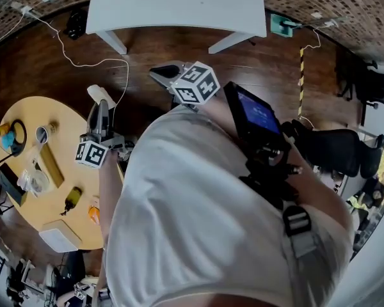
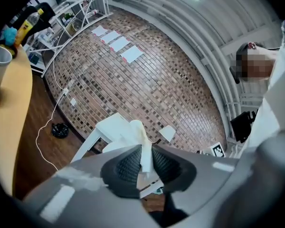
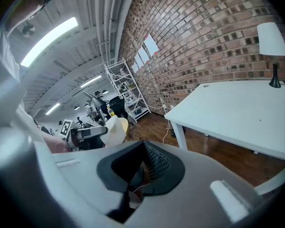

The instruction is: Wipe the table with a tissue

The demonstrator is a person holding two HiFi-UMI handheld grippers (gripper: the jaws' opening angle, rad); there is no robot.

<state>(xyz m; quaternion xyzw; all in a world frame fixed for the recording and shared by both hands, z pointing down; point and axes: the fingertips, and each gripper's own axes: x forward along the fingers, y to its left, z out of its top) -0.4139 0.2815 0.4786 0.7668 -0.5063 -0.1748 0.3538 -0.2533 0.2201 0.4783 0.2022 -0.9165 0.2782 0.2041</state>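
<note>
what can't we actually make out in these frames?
- Round table: in the head view, one side is hidden behind the person's shirt. Dirt on the top cannot be made out.
- Small yellow-and-dark item on it: too small to identify.
- Tissue: in the left gripper view, its lower part is hidden between the pads of the left gripper, which is shut on it.
- Right gripper: shut and empty. In the right gripper view, its own body hides what lies below.

No readable text, brand or number on anything in view.
</note>
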